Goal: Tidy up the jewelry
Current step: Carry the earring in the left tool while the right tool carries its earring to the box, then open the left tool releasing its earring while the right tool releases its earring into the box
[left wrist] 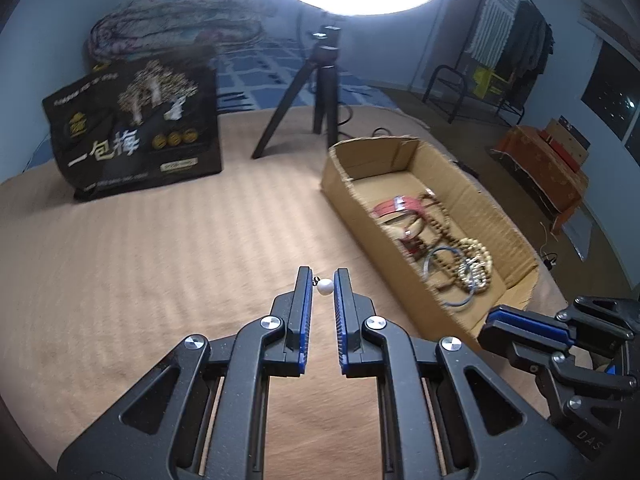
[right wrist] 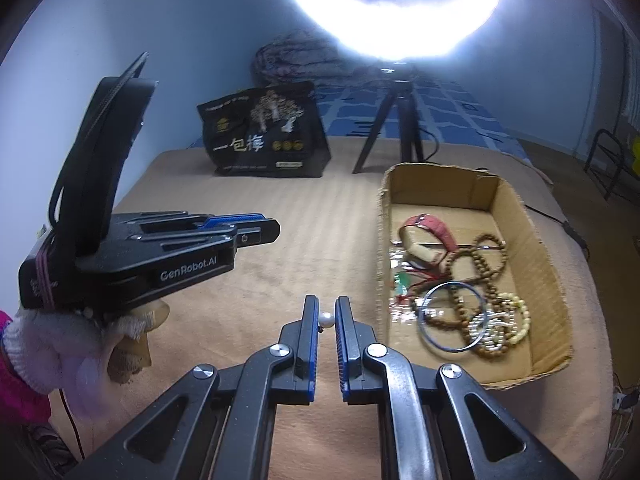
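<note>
The left gripper (left wrist: 323, 276) pinches a small round white pearl earring (left wrist: 325, 287) between its ribbed blue pads. The right gripper (right wrist: 326, 305) pinches a second pearl earring (right wrist: 326, 319), just as round and shiny. Both are held up above the tan striped bed cover (left wrist: 140, 248). To the right sits a brown cardboard box (right wrist: 536, 256) with rough, torn edges. Inside it lie wooden bead strings (right wrist: 480, 268), a thin metal bangle (right wrist: 454, 316), a red strap (right wrist: 434, 228) and a pale bead bracelet (right wrist: 508, 324). A black glossy bag (left wrist: 136, 136) stands at the back, near a black tripod (left wrist: 320, 92).
</note>
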`<state>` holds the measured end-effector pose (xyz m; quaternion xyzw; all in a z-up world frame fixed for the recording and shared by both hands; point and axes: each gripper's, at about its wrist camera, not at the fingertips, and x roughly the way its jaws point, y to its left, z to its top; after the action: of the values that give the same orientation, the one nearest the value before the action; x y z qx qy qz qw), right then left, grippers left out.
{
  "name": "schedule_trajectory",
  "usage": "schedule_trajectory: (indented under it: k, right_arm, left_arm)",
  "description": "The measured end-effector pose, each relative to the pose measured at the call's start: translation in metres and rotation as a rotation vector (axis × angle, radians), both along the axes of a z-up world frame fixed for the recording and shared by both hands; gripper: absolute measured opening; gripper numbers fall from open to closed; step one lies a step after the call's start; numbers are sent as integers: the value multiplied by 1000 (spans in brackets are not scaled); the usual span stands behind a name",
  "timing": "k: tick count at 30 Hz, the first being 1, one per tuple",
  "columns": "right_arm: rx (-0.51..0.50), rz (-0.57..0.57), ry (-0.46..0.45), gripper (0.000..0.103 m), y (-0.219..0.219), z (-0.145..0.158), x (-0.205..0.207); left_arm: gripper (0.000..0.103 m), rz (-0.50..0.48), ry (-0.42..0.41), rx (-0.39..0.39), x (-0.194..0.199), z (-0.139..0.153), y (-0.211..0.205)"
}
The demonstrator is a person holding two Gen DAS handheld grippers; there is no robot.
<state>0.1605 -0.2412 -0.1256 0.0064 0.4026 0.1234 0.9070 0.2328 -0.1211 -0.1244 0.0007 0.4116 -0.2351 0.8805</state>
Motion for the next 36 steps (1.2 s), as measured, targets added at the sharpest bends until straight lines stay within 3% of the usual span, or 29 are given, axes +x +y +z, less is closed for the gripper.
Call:
schedule_trajectory:
  k: [20,36]
  right_arm:
    - [4,-120,14,6,-80,14,14]
    - [1,-142,36,6,-97,9,23]
  left_arm:
    - [9,-71,-31,-18,9,22,-77]
    - [9,-78,-20,-24,23,22,-105]
